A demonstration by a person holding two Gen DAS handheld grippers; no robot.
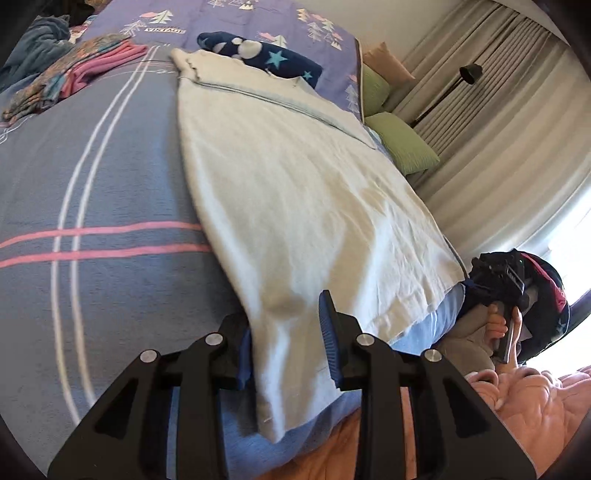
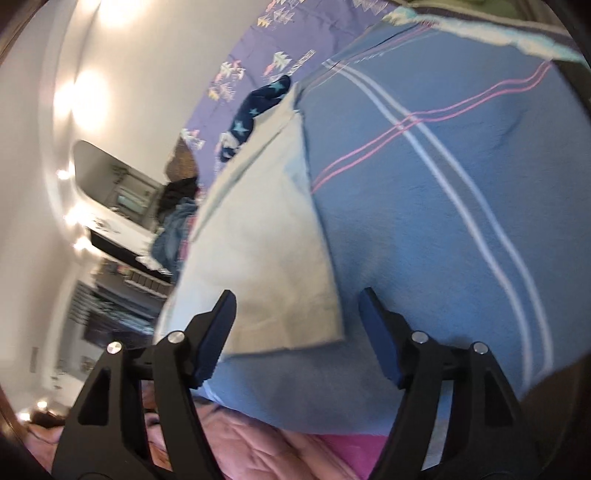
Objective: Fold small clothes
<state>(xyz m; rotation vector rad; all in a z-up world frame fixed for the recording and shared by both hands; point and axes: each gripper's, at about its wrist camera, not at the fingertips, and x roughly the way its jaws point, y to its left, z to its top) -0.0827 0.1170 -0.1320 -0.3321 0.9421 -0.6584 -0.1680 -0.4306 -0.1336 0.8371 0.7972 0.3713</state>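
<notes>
"VINTAGE" – upside down, blurry – on purple tree-print bedcover (image 1: 236, 22)

Two close wrist views from opposite near corners, both over the white garment (image 1: 295, 192) (image 2: 266, 266) on the bed.

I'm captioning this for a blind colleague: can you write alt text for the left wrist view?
The left gripper straddles the near edge of a pale cloth spread on a blue striped blanket. Folded clothes lie far left; the right gripper shows at right.
</notes>
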